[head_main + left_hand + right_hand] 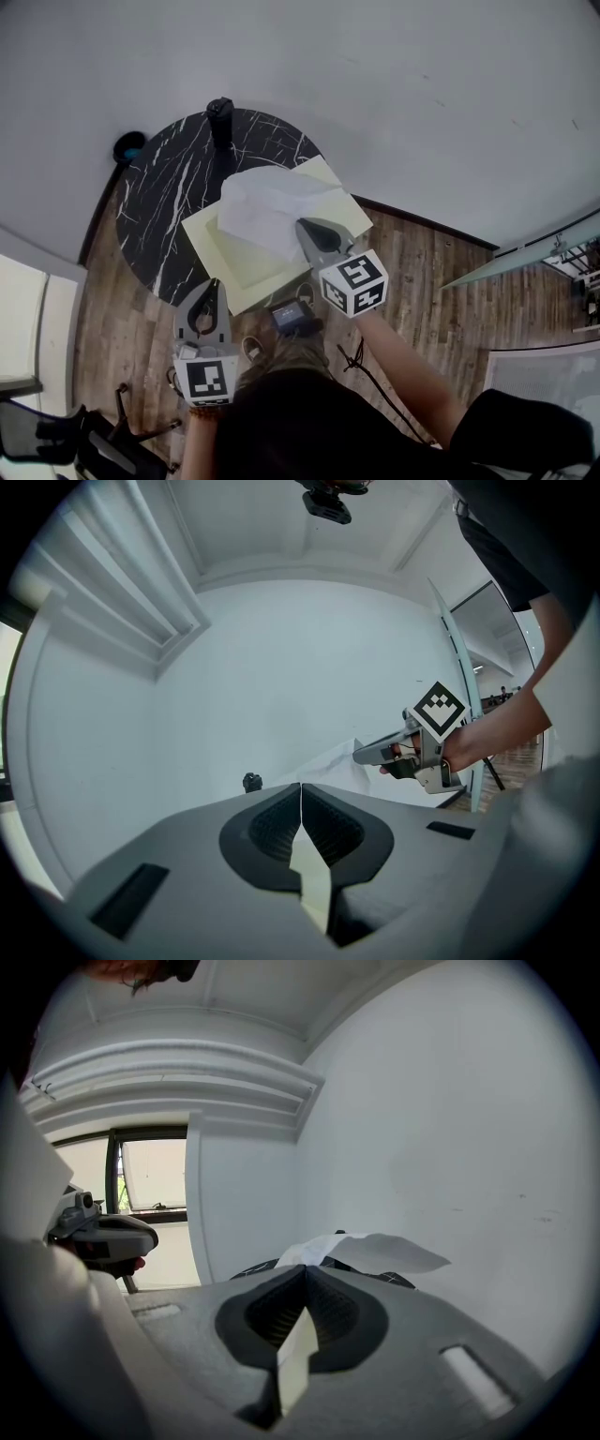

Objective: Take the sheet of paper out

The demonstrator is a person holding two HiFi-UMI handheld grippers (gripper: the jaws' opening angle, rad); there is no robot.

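A white sheet of paper (262,206) hangs lifted over a pale yellow folder (248,262), which lies on a round black marble table (169,187). My right gripper (302,225) is shut on the sheet's near edge. In its own view the right gripper (305,1267) has a pale strip between its jaws, and the sheet (375,1251) spreads out beyond the tips. My left gripper (214,283) is at the folder's near left edge. Its own view shows the left gripper (300,785) shut on a pale yellow strip of the folder, with the right gripper (361,755) and the sheet (328,761) ahead.
A small black post (219,111) stands at the table's far rim. A dark round object (129,145) lies on the wooden floor by the white wall. A black office chair (56,431) is at the lower left. A window (155,1176) shows in the right gripper view.
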